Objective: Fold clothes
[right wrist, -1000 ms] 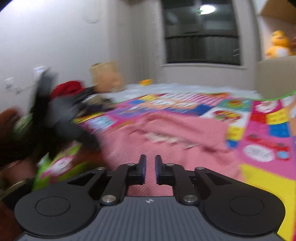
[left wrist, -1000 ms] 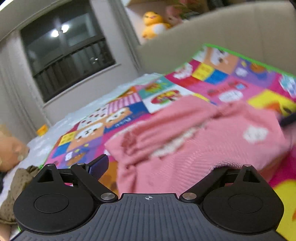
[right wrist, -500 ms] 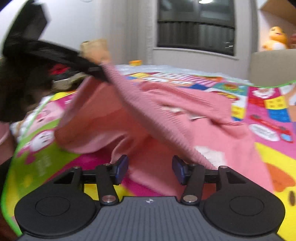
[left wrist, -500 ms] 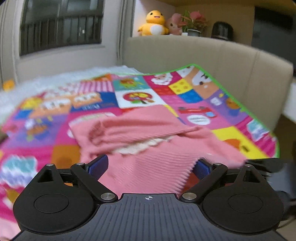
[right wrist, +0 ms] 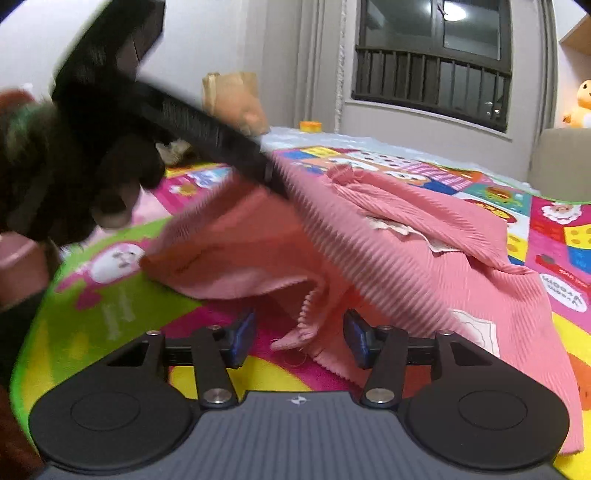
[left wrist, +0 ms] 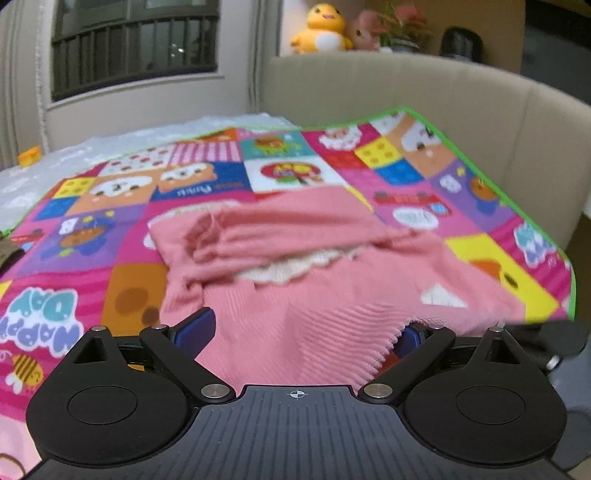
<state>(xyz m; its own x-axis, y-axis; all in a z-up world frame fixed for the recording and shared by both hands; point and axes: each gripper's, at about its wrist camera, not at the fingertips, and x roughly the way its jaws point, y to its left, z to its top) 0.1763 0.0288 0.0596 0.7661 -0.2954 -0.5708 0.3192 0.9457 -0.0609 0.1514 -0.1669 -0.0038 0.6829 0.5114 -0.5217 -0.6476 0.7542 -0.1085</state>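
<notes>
We see a pink ribbed sweater with a cream lace collar. It lies on a play mat of many colours: pink, yellow, blue and orange squares with cartoon pictures and a green border. Our tools have black bodies and blue pads.

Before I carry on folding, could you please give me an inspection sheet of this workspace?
Surface: play mat, colourful patchwork, green-edged.
Job's things: pink sweater, rumpled on the mat, its near edge raised.
Clutter: small orange thing beyond the mat; paper bag, blurred.
Grippers: left gripper open, sweater fabric between its fingers; right gripper open, the sweater's hem between its fingers.
Cables: nothing seen.
Surroundings: beige sofa, barred window, plush toys on a ledge.
</notes>
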